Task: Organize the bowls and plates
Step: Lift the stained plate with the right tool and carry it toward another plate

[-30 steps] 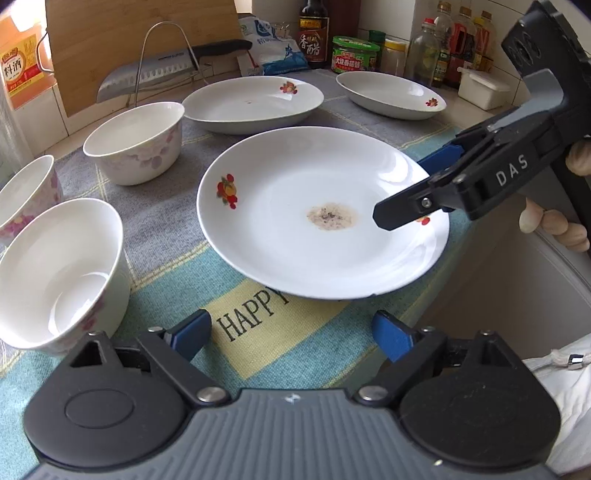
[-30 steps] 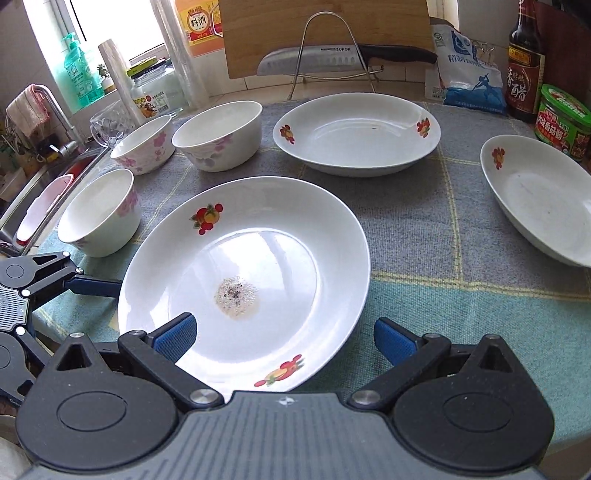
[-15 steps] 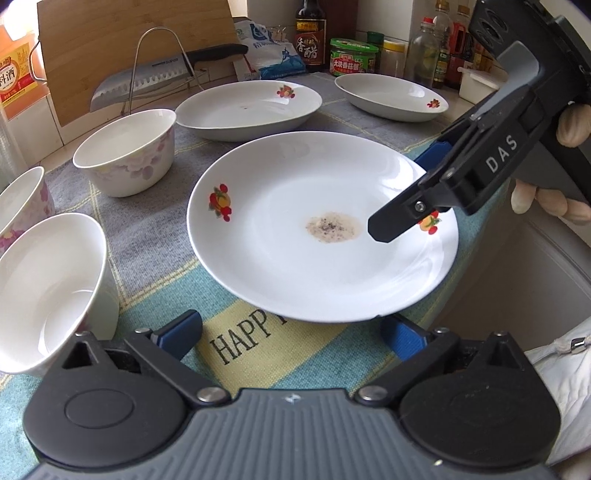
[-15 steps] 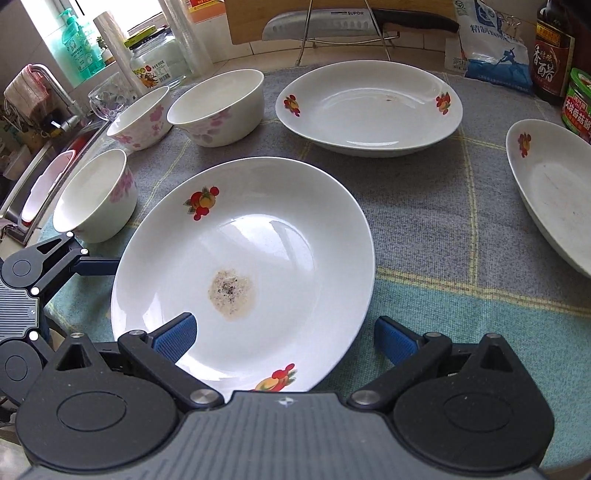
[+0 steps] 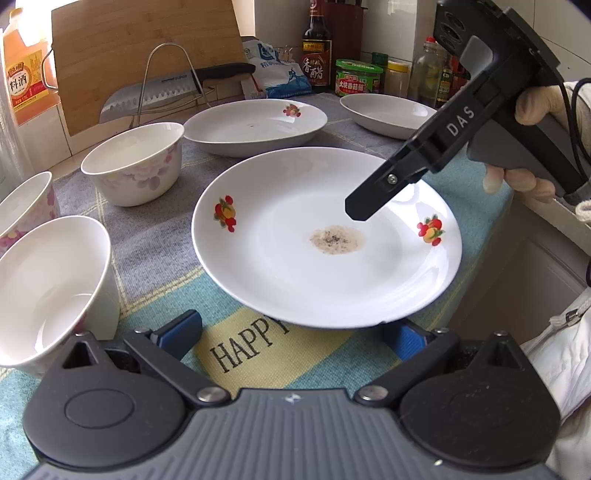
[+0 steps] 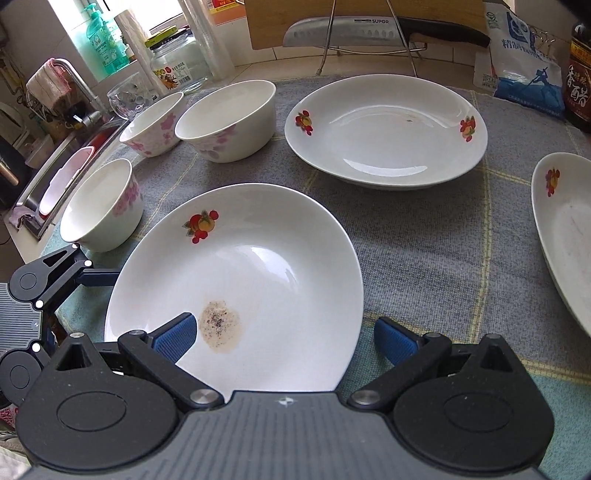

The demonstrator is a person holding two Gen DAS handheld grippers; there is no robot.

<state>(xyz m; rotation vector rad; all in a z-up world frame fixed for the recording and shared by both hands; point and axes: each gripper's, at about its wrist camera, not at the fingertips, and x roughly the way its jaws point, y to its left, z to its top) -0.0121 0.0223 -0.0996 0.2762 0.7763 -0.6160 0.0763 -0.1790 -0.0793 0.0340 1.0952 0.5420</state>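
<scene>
Soiled plate [image 5: 325, 240] centre frame on checked cloth [image 5: 155, 251] over bench; left hand-held gripper [image 5: 291, 334] spread wide, pinching nothing, plate's near rim above its right pad; right hand-held gripper [image 6: 282, 336] spread, one pad over plate's inside, other on cloth beside rim, no pinch; three bowls [image 6: 229, 122] left; two plates [image 6: 388, 129] behind and right; knife [image 6: 369, 31] on rack at top.
</scene>
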